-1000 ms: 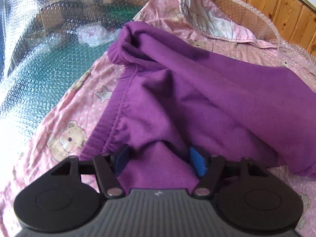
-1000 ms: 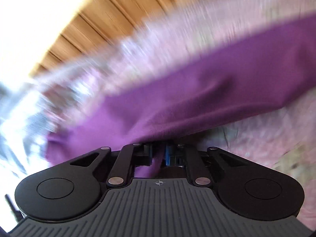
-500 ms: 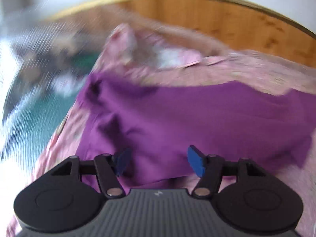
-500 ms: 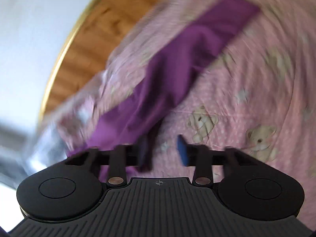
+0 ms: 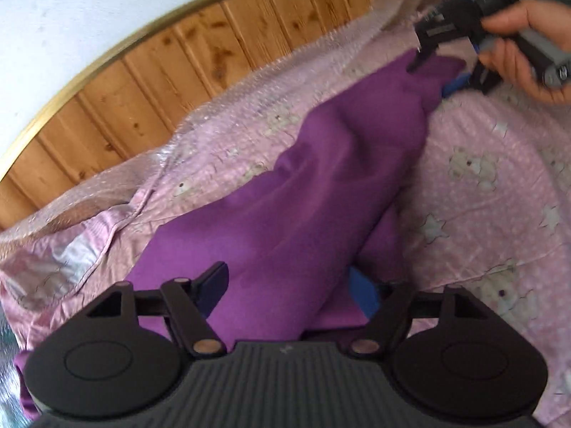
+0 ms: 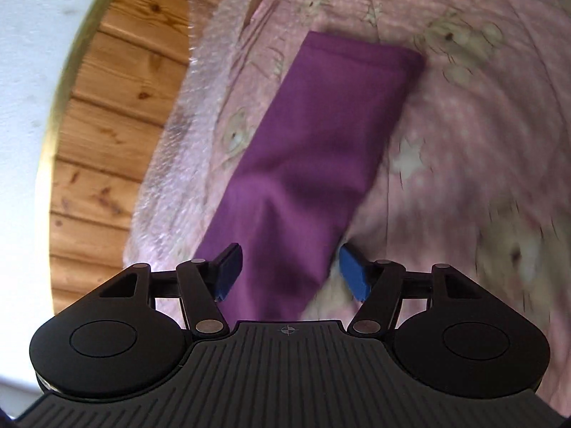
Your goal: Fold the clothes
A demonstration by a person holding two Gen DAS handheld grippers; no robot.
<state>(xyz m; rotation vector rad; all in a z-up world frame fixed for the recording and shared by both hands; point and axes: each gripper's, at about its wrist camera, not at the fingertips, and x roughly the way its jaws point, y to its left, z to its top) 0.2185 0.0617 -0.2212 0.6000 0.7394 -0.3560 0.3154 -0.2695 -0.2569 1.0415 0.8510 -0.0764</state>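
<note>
A purple garment [image 5: 321,192] lies stretched out long on a pink bear-print bedsheet [image 5: 499,196]. My left gripper [image 5: 291,290] is open, its blue pads on either side of the garment's near end. My right gripper [image 6: 291,271] is open over the garment [image 6: 314,149], its far hemmed end lying flat. In the left wrist view the right gripper [image 5: 440,75] shows at the far end of the garment, held by a hand [image 5: 524,42].
A wood-panelled wall [image 5: 178,71] with a white wall above it runs behind the bed. Bubble wrap [image 5: 285,67] lines the bed's far edge, also seen in the right wrist view [image 6: 185,135]. A crumpled pink pillowcase [image 5: 71,249] lies at the left.
Both grippers have opened and let go of the purple garment. It now lies stretched out on the sheet. Both cameras have swung toward the wooden wall.
</note>
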